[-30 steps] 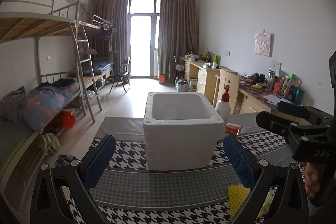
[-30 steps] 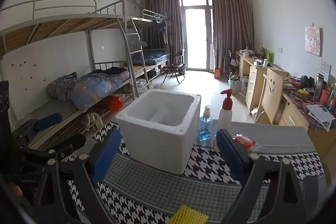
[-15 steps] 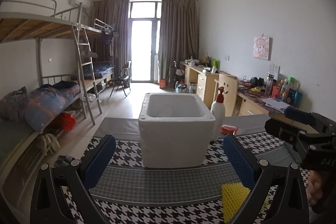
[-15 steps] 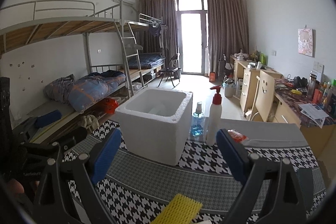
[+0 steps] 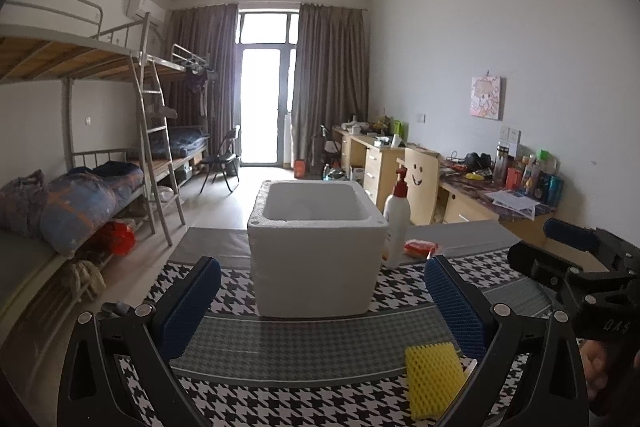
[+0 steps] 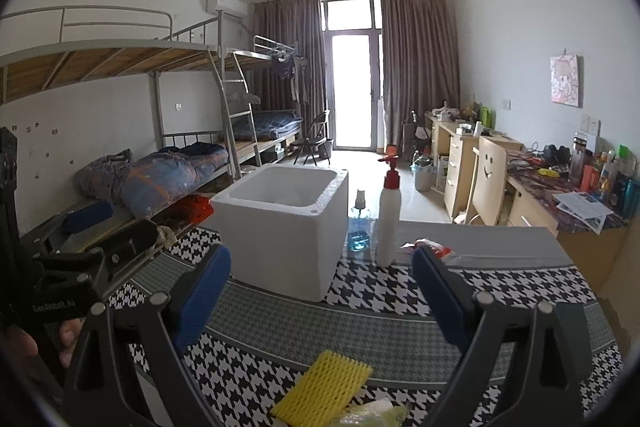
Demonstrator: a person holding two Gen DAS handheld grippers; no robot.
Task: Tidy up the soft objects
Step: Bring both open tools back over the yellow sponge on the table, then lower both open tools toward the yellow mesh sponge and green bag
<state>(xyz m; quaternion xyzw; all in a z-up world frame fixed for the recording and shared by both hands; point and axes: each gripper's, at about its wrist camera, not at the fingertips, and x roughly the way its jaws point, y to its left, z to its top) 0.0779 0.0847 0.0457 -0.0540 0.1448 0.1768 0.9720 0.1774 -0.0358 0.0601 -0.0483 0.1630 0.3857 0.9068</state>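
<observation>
A yellow foam net (image 5: 434,379) lies flat on the houndstooth cloth at the near edge of the worktop (image 5: 304,359), just beside the right-hand finger of our left claw (image 5: 320,307), whose blue pads stand wide apart with nothing between them. Seen from our right claw (image 6: 320,295), the same yellow net (image 6: 324,385) sits low in the middle, partly over a pale crumpled wrapper (image 6: 372,413) at the very front edge; this claw too is spread apart and holds nothing.

Behind the net, near the middle of the worktop, stands a white foam box (image 5: 316,247), open at the top, its inside bare as far as we can see. Just beside the box's right side stands a white pump bottle (image 5: 397,223) with a red top, and from the right view a small blue spray bottle (image 6: 360,227) shows between box and pump bottle. A red packet (image 5: 420,249) lies near the pump bottle toward the worktop's far right edge, on the grey strip there.

Each claw shows in the other's camera, at the side edge of the frame, with part of a hand (image 6: 68,341) gripping the handle. Beyond the worktop we see bunk beds (image 5: 80,187) on the left and desks (image 5: 480,195) along the right wall.
</observation>
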